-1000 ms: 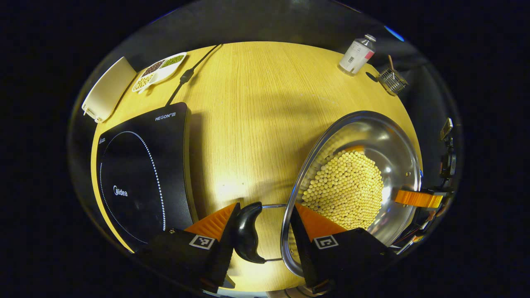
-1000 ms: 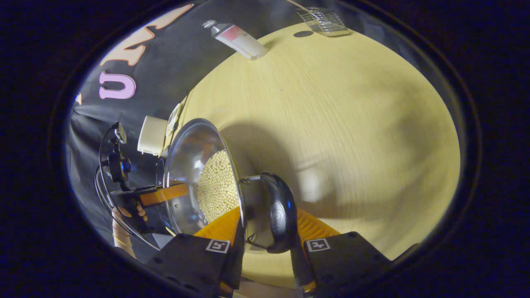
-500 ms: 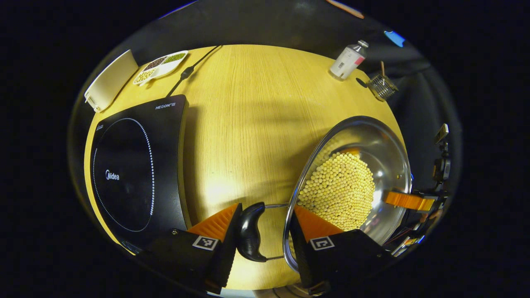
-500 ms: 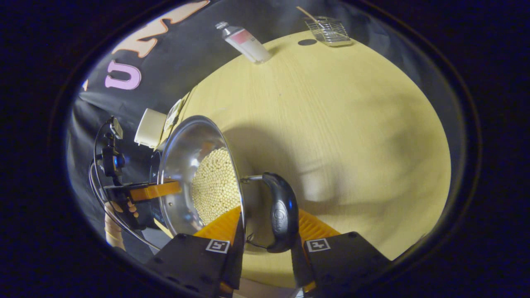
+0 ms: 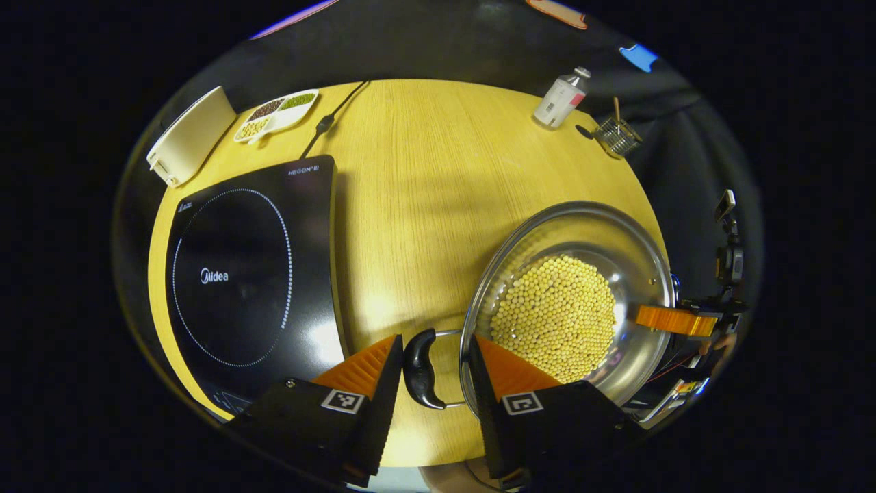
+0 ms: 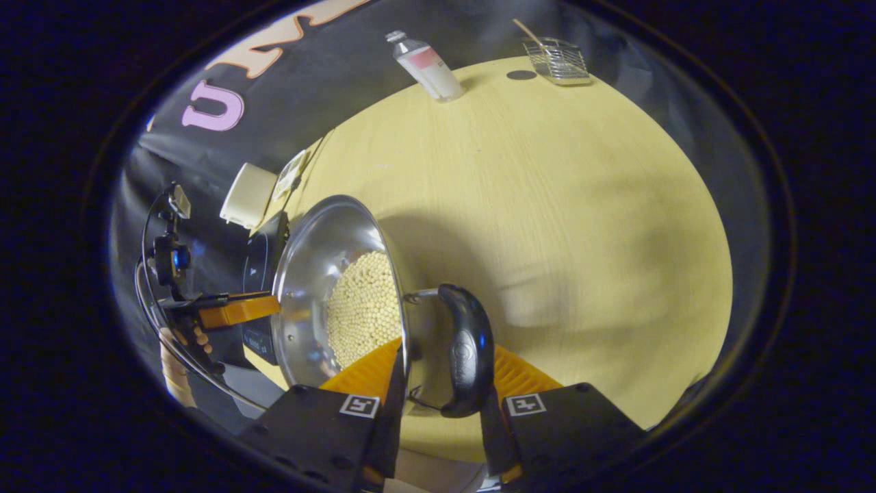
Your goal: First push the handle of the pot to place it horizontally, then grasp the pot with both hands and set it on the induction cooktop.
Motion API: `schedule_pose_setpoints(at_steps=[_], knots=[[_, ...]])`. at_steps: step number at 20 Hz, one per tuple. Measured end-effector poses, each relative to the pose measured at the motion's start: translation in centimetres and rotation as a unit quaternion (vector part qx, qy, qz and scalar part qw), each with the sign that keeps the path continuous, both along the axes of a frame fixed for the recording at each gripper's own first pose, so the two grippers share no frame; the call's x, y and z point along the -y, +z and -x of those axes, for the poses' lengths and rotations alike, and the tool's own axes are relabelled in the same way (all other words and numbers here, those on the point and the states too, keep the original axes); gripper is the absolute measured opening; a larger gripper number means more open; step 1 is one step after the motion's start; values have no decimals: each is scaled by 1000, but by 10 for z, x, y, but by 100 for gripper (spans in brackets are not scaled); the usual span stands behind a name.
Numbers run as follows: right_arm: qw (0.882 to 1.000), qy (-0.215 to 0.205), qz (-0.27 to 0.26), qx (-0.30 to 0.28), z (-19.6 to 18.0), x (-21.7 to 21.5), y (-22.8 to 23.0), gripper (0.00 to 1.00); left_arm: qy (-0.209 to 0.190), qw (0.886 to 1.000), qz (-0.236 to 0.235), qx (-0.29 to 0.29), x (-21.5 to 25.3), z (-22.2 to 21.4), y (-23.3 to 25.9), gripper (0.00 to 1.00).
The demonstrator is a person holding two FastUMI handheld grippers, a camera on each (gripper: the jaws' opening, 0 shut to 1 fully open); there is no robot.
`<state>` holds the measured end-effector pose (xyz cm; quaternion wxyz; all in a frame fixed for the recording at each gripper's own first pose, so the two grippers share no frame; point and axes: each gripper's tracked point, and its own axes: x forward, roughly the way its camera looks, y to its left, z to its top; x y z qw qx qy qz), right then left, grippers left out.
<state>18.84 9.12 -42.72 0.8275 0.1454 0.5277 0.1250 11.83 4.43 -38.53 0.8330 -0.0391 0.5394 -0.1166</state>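
Table [image 5: 424,205] carries the induction cooktop [image 5: 246,274] at its left, the near corner cut off by a finger. Pot [image 5: 568,308] of beans sits well right of it; lift not discernible. Left gripper [image 5: 430,373] straddles handle [image 5: 419,370], right gripper [image 6: 438,373] straddles the other handle [image 6: 469,349]; contact with either handle can't be judged.

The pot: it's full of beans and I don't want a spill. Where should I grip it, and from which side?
Grip the pot by its two black side handles, one gripper from each opposite side, fingers straddling each handle. The handles stick out level from the rim, so the bean load stays balanced.
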Motion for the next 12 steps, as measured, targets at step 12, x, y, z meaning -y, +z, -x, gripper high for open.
schedule_pose_setpoints(at_steps=[12], knots=[[998,-27,-36,-40,-1,11,-24,48,-8,996,72,-48,19,5,-28,61]])
